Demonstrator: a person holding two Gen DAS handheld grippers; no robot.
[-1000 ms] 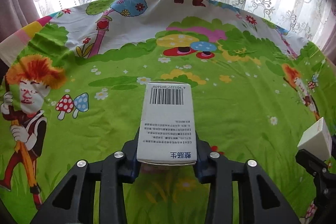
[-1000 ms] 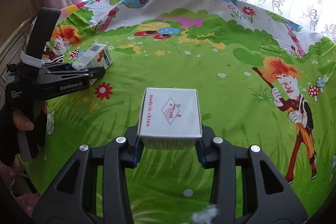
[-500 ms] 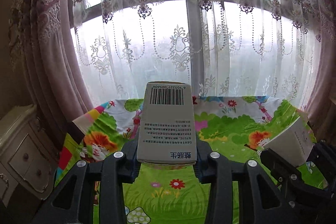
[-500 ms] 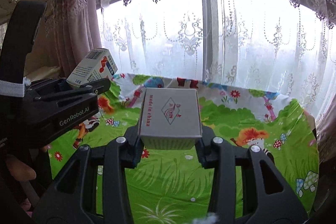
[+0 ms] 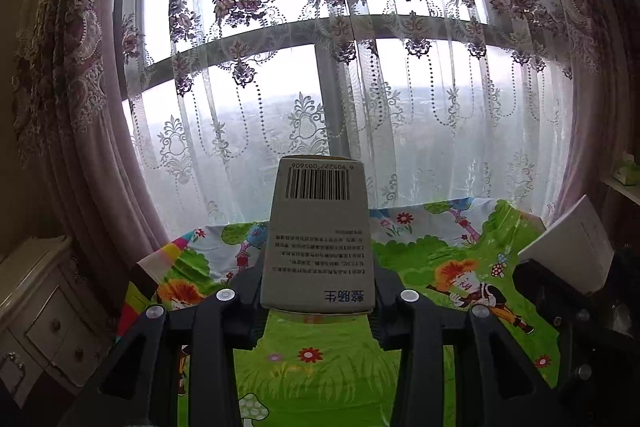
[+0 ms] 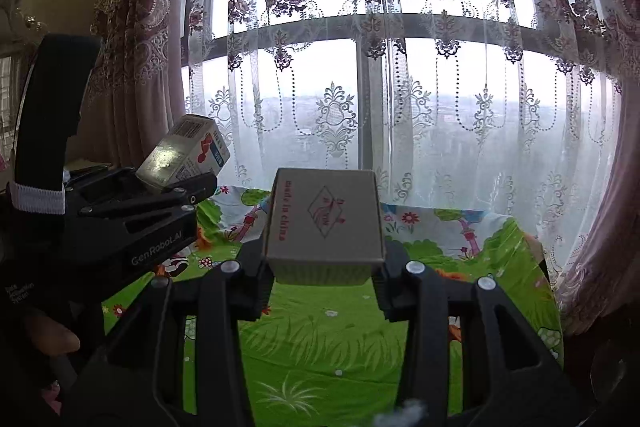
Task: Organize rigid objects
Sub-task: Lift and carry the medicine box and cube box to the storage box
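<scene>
Left tongs clamp barcoded carton; right tongs clamp "made in china" box

Bright backlight through the window; dim, fisheye-warped edges.

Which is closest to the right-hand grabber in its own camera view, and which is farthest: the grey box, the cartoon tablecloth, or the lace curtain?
1. Grey box: clamped between the right gripper fingers, at centre.
2. Cartoon tablecloth: below and ahead, spreading toward the window.
3. Lace curtain: hanging beyond the tablecloth's far edge, across the background.
</scene>
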